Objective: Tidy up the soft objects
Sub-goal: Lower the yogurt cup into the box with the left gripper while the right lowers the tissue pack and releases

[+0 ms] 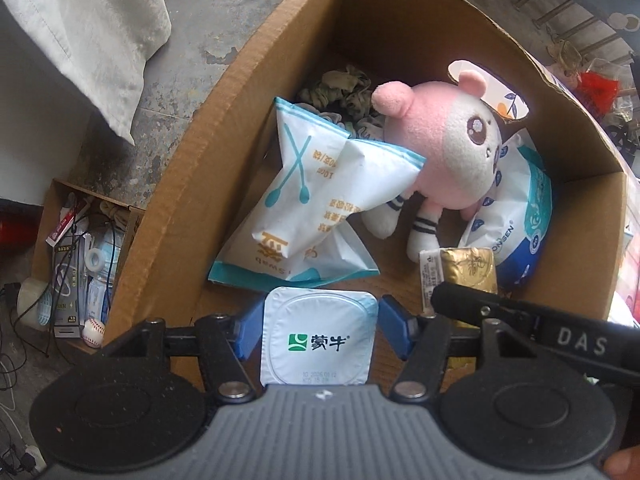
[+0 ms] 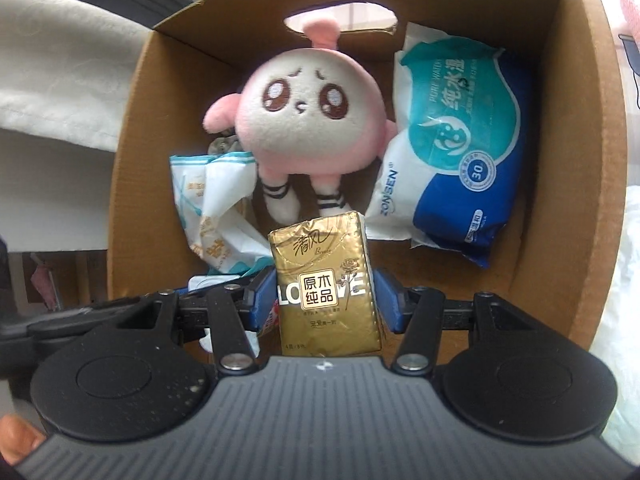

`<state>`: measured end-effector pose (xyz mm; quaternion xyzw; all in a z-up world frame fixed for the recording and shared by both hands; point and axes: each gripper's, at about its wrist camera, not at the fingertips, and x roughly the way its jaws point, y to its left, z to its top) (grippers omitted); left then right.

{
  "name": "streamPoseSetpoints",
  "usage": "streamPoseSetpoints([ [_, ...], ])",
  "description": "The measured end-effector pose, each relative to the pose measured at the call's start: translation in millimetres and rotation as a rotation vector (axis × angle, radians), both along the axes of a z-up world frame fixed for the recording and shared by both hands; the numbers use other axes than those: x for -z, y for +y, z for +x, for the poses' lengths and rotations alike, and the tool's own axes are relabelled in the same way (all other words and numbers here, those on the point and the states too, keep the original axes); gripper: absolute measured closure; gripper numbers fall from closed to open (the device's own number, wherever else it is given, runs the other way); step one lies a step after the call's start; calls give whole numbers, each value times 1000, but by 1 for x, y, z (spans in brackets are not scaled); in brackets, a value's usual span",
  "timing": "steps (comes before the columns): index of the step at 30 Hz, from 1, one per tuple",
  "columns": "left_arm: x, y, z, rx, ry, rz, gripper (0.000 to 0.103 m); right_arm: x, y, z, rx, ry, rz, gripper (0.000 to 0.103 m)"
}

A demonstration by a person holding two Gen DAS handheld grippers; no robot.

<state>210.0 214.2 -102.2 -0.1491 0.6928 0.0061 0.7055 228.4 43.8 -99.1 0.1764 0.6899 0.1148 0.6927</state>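
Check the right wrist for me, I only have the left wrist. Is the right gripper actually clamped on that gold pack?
Observer: Yes. The right gripper has both blue pads pressed on the sides of the gold tissue pack, above the box.
Operator: Good. Left gripper grips the yogurt cup. The plush hides the wipes here; how do they lie?
Observer: The wet wipes pack lies along the box's right wall, printed front up, beside the plush toy.
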Motion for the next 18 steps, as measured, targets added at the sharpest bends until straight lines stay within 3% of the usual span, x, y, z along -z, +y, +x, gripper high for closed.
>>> streamPoseSetpoints([
  [12, 1, 5, -2, -29, -4, -7, 39, 22, -18, -4, 139, 76, 114, 46],
  [18, 1, 1, -2, -24, -12, 6, 37, 16, -22, 0, 159, 49, 155, 47],
])
